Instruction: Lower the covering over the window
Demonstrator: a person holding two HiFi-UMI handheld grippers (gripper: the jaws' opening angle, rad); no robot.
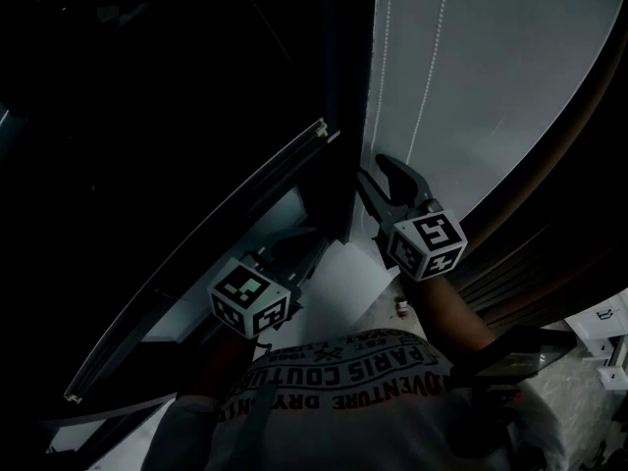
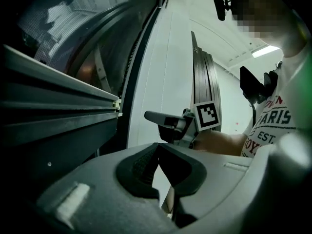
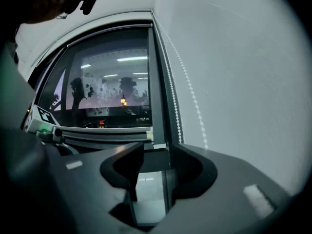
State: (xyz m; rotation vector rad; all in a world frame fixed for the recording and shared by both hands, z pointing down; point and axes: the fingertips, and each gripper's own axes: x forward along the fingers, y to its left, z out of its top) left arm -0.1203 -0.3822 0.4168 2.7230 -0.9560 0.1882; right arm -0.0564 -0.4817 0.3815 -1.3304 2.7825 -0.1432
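Observation:
The window (image 1: 167, 116) is dark, and the blind's bottom rail (image 1: 216, 234) runs slantwise across it, low over the sill. The same rail (image 3: 97, 135) crosses the lower pane in the right gripper view, and it fills the left of the left gripper view as grey bars (image 2: 58, 106). Two bead cords (image 1: 432, 57) hang down the white wall right of the frame. My right gripper (image 1: 381, 177) stands open beside the frame post, close to the cords (image 3: 187, 91), with nothing between its jaws (image 3: 156, 162). My left gripper (image 1: 294, 253) is shut and empty under the rail's end (image 2: 158, 152).
A white sill (image 1: 339, 283) lies below both grippers. The dark frame post (image 1: 343, 96) separates pane and wall. A brown slatted panel (image 1: 549, 234) curves along the right. A white box (image 1: 608, 332) sits at the lower right. The right gripper's marker cube (image 2: 207, 115) shows ahead of the left gripper.

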